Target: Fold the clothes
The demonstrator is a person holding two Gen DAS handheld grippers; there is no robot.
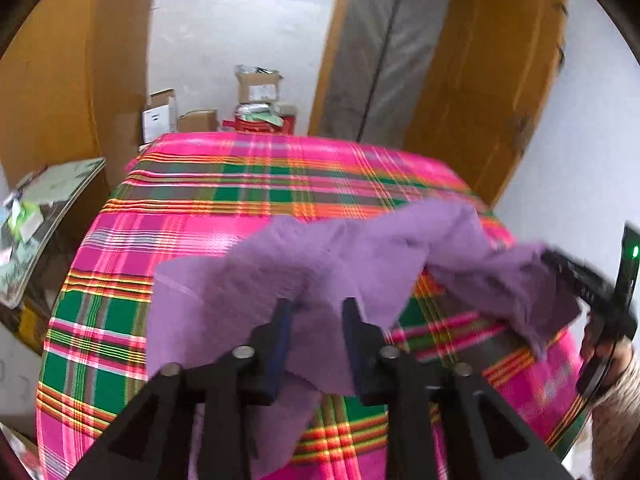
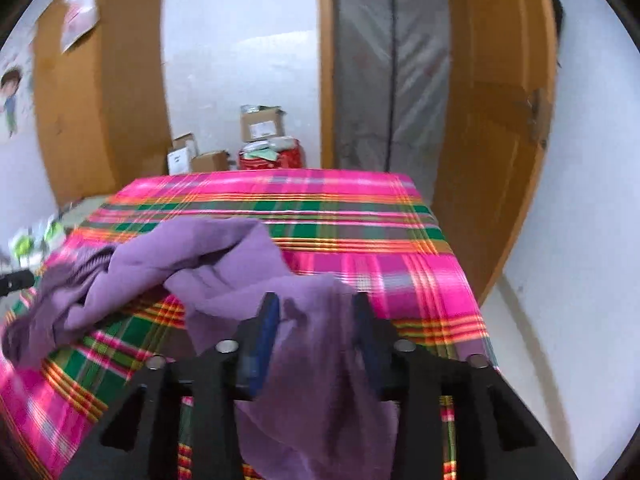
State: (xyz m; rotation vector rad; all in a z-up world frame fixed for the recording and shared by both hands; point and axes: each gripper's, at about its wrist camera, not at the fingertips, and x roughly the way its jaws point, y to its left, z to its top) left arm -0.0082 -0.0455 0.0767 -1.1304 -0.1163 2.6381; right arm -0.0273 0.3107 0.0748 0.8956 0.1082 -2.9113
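Note:
A purple garment [image 1: 320,256] lies bunched across the near half of a table covered in a pink, green and orange plaid cloth [image 1: 240,184]. My left gripper [image 1: 318,308] is open, its jaws apart with a loose fold of the garment between them. In the right wrist view the same garment [image 2: 224,248] sags from left to centre over the plaid table [image 2: 360,232]. My right gripper [image 2: 316,304] is also open, and a hanging fold runs between its fingers. The right gripper [image 1: 568,268] also shows at the right edge of the left wrist view, against the garment's far end.
Cardboard boxes [image 1: 256,88] and a red bag [image 1: 264,122] stand beyond the table's far edge. A wooden door [image 1: 492,80] and a grey curtain [image 1: 380,52] rise behind. A cluttered board [image 1: 44,208] leans at the left. A sleeve [image 1: 616,412] shows at the lower right.

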